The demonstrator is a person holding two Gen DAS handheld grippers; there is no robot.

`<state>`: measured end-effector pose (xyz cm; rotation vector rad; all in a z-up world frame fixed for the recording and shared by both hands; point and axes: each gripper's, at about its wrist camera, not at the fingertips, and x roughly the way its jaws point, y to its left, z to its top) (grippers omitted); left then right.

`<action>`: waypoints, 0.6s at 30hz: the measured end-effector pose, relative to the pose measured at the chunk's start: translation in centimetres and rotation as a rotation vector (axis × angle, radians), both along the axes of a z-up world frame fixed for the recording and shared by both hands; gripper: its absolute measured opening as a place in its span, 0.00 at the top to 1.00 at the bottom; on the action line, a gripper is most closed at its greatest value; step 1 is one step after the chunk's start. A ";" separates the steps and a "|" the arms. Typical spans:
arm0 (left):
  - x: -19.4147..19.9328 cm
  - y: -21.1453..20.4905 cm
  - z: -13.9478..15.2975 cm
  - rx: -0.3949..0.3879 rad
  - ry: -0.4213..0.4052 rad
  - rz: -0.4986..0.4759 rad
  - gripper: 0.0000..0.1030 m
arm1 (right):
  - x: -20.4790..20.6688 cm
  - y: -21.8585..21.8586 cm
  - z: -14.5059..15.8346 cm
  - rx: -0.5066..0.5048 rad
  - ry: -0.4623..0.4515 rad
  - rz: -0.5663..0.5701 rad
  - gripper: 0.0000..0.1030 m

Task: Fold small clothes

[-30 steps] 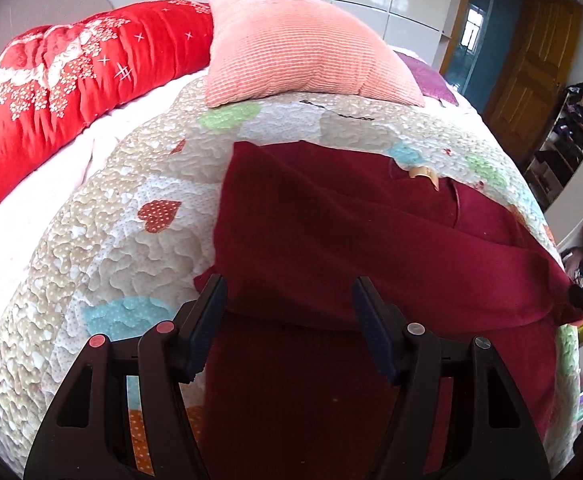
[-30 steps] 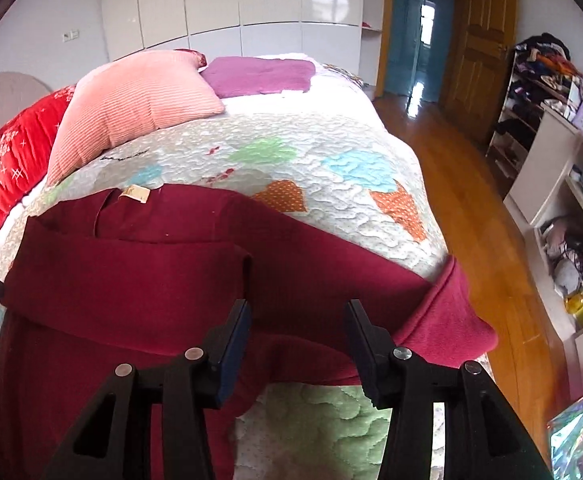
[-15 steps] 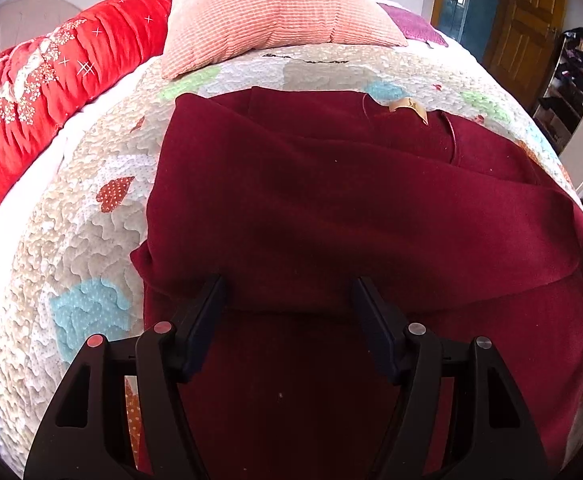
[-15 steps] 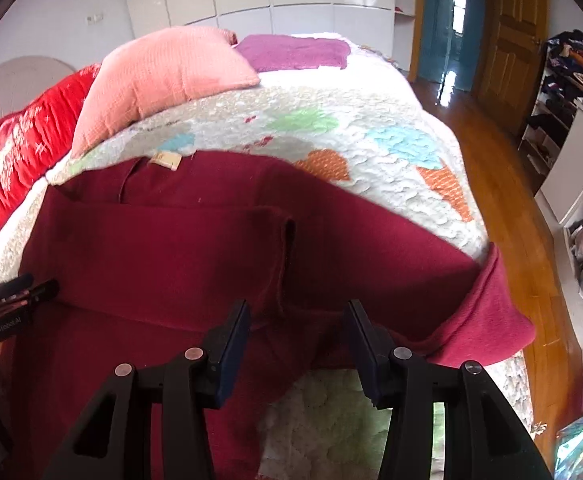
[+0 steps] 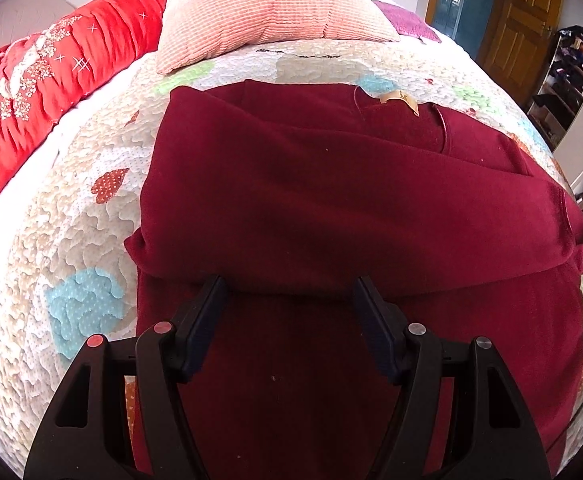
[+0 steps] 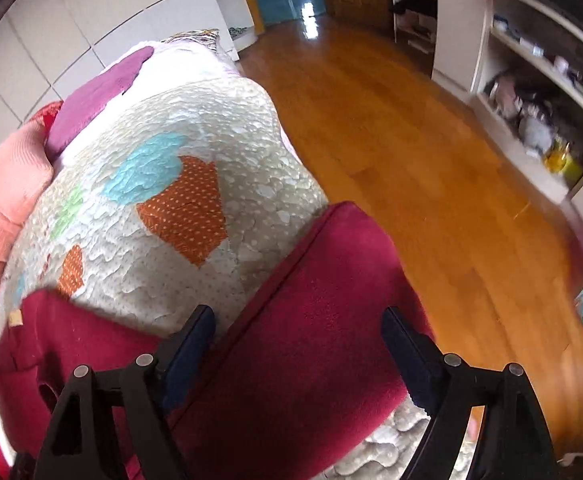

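A dark red sweater (image 5: 331, 208) lies on the quilted bed, back up, with a tan label (image 5: 399, 101) at the collar. Its left sleeve is folded across the body. My left gripper (image 5: 289, 292) is open and empty, hovering over the sweater's lower body just below the folded sleeve's edge. In the right wrist view my right gripper (image 6: 297, 320) is open wide over the sweater's right sleeve (image 6: 311, 320), which hangs over the bed's right edge. Neither gripper holds cloth.
A pink pillow (image 5: 267, 4) and a red bolster (image 5: 51, 80) lie at the head of the bed. A folded purple cloth (image 6: 99, 92) lies behind the pillow. Wooden floor (image 6: 431, 160) and white shelves (image 6: 531, 60) are to the right of the bed.
My right gripper has swung right, from over the sweater's middle to over the right sleeve at the bed edge. My left gripper has edged closer over the sweater.
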<state>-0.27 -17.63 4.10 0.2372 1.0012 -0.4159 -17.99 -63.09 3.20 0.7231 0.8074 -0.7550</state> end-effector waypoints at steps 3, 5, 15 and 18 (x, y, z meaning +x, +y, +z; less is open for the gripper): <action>0.1 -0.1 -0.1 -0.007 0.005 0.005 0.36 | -1.3 0.2 -0.1 0.033 -0.107 0.033 0.57; 0.1 0.0 0.1 -0.009 0.008 0.007 0.36 | -1.1 1.8 1.3 -0.044 -0.058 0.046 0.87; 0.2 4.0 4.1 -0.172 -0.013 0.082 0.36 | 2.3 14.2 13.0 -0.232 -0.319 0.421 0.91; 0.4 5.5 5.1 -0.242 -0.007 0.119 0.36 | 5.3 20.1 13.5 -0.223 -0.365 0.609 0.91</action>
